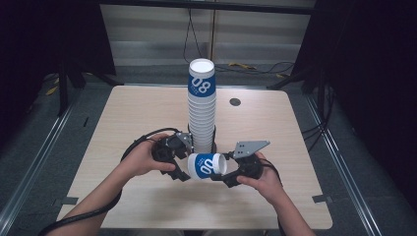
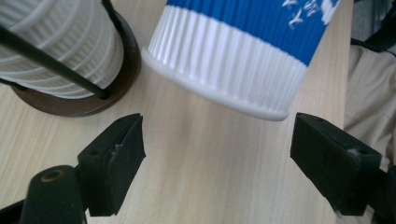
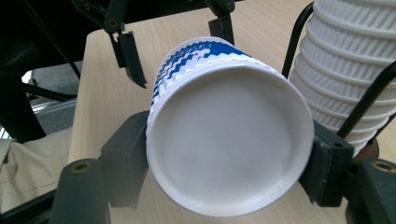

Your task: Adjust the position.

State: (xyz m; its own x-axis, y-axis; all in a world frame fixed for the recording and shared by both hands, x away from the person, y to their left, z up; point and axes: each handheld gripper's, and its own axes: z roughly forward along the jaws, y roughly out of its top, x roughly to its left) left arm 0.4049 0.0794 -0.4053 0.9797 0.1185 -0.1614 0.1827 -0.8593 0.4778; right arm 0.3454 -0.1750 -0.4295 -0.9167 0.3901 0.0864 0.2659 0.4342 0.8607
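The right gripper (image 3: 229, 168) is clamping a cup (image 3: 229, 140) by its base (lying sideways above the table (image 1: 123, 118)), beside the stack of cups (image 1: 202, 105); the left gripper (image 2: 217, 154) is standing wide open, holding nothing, at the cup's rim

I am reaching both forearms in from the near edge, angling them toward each other at mid-table. My left hand (image 1: 142, 158) is wrapping around the left gripper (image 1: 181, 166), which is pointing right with its jaws standing wide apart and pressing on nothing. My right hand (image 1: 265, 178) is holding the right gripper (image 1: 222, 173) from the near right, pointing it left; its jaws are clamping from both sides on what sits between them.
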